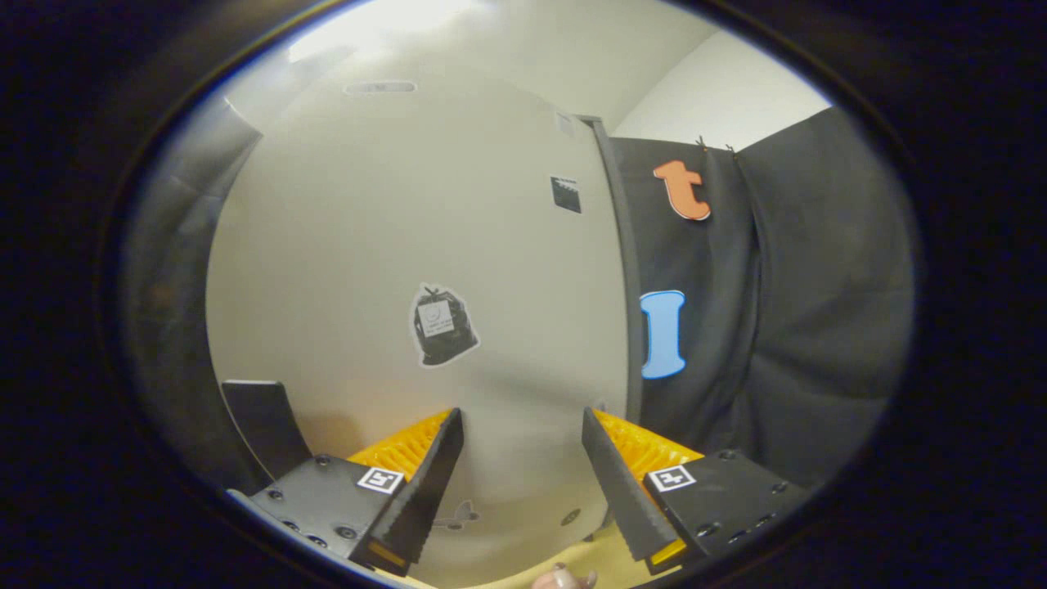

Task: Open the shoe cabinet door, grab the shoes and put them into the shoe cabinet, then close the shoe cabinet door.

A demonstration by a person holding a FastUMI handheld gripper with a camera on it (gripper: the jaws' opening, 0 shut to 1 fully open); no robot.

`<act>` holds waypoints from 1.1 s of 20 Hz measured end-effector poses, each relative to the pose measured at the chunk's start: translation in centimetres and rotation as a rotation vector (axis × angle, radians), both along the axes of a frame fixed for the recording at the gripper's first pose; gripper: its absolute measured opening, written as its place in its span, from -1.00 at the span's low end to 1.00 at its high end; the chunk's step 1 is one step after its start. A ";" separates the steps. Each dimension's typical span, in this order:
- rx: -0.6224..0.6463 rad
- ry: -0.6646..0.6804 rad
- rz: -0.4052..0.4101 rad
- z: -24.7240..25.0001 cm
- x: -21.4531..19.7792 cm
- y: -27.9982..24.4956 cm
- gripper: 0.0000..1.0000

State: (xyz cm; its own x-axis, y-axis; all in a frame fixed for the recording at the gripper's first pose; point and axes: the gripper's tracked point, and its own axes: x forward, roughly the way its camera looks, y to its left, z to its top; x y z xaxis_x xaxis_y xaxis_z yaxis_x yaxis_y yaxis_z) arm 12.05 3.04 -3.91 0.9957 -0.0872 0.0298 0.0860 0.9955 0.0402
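Observation:
The shoe cabinet door (393, 270) is a broad pale panel close ahead of me, with a dark bag-shaped sticker (442, 325) at its middle and a small dark sticker (566, 195) higher up near its right edge. The door's grey right edge (626, 286) runs top to bottom just beyond my right finger. My gripper (522, 425) is open, its fingertips close to the door with only bare door surface showing between them. A dark handle-like block (262, 425) sticks out low on the door, left of my left finger. I see no shoes.
Black booth cloth (802, 327) hangs to the right of the cabinet. A white wall (720, 90) and ceiling show above it. A fingertip of a person's hand (563, 579) peeks in below the fingers. A grey surface (176, 245) lies left of the door.

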 end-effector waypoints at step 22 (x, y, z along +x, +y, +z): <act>0.014 0.016 0.039 -0.6 10.6 3.9 0.85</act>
State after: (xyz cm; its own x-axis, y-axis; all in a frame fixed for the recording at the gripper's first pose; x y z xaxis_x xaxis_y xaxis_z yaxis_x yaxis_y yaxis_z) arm 22.66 6.94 -4.53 0.9987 -0.0486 0.0132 0.0479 0.9974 0.0531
